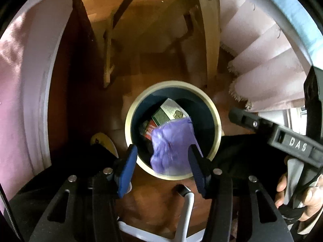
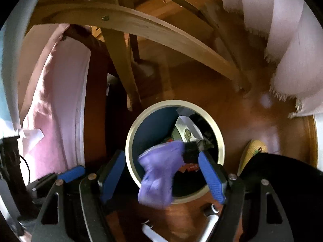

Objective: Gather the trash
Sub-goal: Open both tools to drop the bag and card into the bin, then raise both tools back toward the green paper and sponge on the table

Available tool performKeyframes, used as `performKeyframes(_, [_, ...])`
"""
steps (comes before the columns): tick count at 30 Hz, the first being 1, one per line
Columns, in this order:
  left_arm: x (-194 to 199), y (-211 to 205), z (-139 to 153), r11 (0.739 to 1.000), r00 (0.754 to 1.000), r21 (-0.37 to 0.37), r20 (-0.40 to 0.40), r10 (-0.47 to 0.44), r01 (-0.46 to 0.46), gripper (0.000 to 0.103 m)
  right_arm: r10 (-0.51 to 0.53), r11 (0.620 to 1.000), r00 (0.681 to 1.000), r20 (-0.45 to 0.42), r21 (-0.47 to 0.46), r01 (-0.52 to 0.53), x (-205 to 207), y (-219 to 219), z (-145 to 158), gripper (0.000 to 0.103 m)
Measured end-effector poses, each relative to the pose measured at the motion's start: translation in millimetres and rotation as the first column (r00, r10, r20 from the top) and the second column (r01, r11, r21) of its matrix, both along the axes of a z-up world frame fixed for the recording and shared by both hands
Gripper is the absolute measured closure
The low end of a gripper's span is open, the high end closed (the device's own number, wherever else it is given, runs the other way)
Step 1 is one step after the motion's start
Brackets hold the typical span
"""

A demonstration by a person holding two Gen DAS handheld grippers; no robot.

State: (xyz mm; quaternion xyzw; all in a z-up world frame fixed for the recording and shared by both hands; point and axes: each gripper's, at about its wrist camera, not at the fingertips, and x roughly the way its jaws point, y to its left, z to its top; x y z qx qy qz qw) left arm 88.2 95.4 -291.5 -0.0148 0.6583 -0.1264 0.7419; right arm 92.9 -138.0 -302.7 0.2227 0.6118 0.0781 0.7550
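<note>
A round bin (image 1: pixel 214 119) with a cream rim and dark blue inside stands on the wooden floor, also in the right wrist view (image 2: pixel 137 129). It holds a white and green box (image 1: pixel 169 111) and a red wrapper (image 1: pixel 148 132). A crumpled purple bag (image 1: pixel 171 147) is blurred in the air over the bin's near rim, also in the right wrist view (image 2: pixel 159 173). My left gripper (image 1: pixel 163 171) is open above the bin, the bag beside its right finger. My right gripper (image 2: pixel 161 179) is open too, with a dark scrap (image 2: pixel 197 149) at its right fingertip.
Wooden chair legs (image 1: pixel 210 46) stand beyond the bin. Pink fringed cloth (image 1: pixel 268 74) hangs at the right, pink fabric (image 1: pixel 18 84) at the left. A yellow slipper (image 2: pixel 252 153) lies right of the bin. A white metal frame (image 1: pixel 185 207) is below the grippers.
</note>
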Motion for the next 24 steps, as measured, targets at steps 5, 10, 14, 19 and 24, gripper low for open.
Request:
performKeyframes(5, [0.7,6.0,5.3,0.999,0.999,-0.030,0.021,0.028,-0.027,0.052,0.019,0.999,0.999,0.030,-0.031,-0.018,-2.7,4.0,6.4,0.027])
performKeyframes(10, [-1.4,1.6,9.2,1.000,0.999,-0.014,0.045,0.002,-0.001,0.052,0.057,0.996,0.997,0.049,-0.067,-0.053,-5.5,9.2,11.4,0.027])
performKeyframes(14, [-3.7,0.0,15.7,1.000,0.997,-0.009,0.080,-0.008,0.009,0.052,0.083,0.993,0.995,0.061,-0.090,-0.078,-9.5,11.9,16.3,0.027])
performKeyframes(19, [-11.2,0.0,36.6,1.000,0.993,-0.019,0.121,-0.016,0.019,0.047,0.142,0.984,0.987,0.071,-0.115,-0.133,-22.0,16.1,30.7,0.027])
performKeyframes(24, [-30.7,-0.8,62.2,0.998,0.990,-0.034,0.134,-0.051,0.056,0.044,0.229,0.966,0.966,0.119,-0.153,-0.210,-39.5,25.2,59.8,0.027])
